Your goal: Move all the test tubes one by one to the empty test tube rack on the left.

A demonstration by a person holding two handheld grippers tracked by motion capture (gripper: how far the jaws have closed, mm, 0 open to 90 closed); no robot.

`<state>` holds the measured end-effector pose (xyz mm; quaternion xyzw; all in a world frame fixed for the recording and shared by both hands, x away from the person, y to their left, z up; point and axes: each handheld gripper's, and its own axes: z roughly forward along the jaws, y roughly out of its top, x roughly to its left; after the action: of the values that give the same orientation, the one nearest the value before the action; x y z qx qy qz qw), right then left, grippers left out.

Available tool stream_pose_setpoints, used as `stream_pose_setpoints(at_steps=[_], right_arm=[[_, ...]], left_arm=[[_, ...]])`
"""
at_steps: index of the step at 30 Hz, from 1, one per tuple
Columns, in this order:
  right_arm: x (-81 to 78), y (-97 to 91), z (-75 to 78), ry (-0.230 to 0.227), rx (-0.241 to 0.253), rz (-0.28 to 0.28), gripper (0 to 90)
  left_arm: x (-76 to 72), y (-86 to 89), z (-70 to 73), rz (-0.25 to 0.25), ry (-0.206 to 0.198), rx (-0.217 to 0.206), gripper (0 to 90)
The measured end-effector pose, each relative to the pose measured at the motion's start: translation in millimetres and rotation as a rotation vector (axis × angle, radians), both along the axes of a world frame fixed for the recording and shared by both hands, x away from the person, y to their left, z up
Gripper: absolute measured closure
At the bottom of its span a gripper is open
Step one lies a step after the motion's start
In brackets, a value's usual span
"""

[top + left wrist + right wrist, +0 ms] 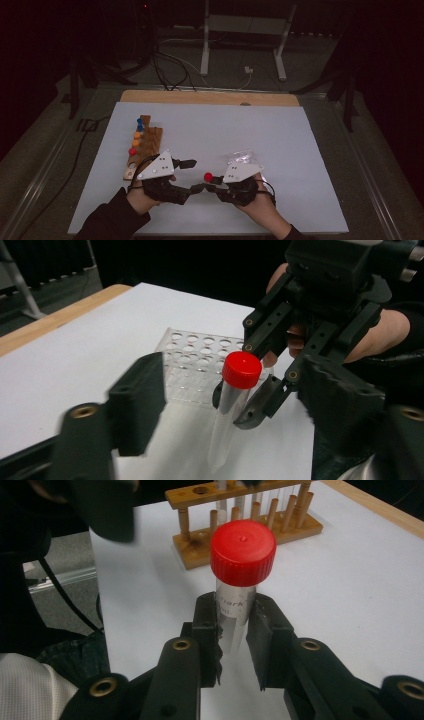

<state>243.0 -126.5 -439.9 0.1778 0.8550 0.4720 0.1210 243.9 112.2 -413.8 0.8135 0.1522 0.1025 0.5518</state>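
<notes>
While the red-capped tube is clamped upright above the table by the right gripper | left gripper half open around its cap, untouched | handover in hand; cap must be gripped squarely next.

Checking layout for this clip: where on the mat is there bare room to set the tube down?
Free: the mat right of the clear rack, and the far middle between it and the wooden rack. Crowded: near edge, around both claws and the red-capped tube.
</notes>
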Motion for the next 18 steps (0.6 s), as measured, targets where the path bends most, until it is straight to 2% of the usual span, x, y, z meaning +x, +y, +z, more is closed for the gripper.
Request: stream_pose_setpoints(at_steps=[4,7,9,13,16,18], right_arm=[[-0.2,1.7,-1.5,0.006,-0.006,0.006,75.1],[-0.7,3.4,-2.6,0.011,-0.01,0.011,75.1],[-1.3,4.2,-2.7,0.014,-0.01,0.017,75.1],[-0.8,4.0,-2.9,0.016,-0.007,0.016,75.1],[0.1,3.2,-3.3,0.025,0.003,0.014,75.1],[0.0,3.5,-3.3,0.026,0.005,0.01,75.0]], left_arm=[[-0.5,-6.3,-2.4,-0.027,-0.006,0.004,47.3],[0.2,-11.4,-4.6,-0.027,-0.014,0.025,54.3],[1.4,-13.6,-6.7,-0.01,-0.019,0.038,57.3],[1.4,-14.4,-8.0,-0.022,-0.033,0.046,67.8],[1.0,-14.3,-7.7,-0.022,-0.046,0.046,70.8],[1.8,-13.5,-7.5,-0.019,-0.041,0.041,71.5]])
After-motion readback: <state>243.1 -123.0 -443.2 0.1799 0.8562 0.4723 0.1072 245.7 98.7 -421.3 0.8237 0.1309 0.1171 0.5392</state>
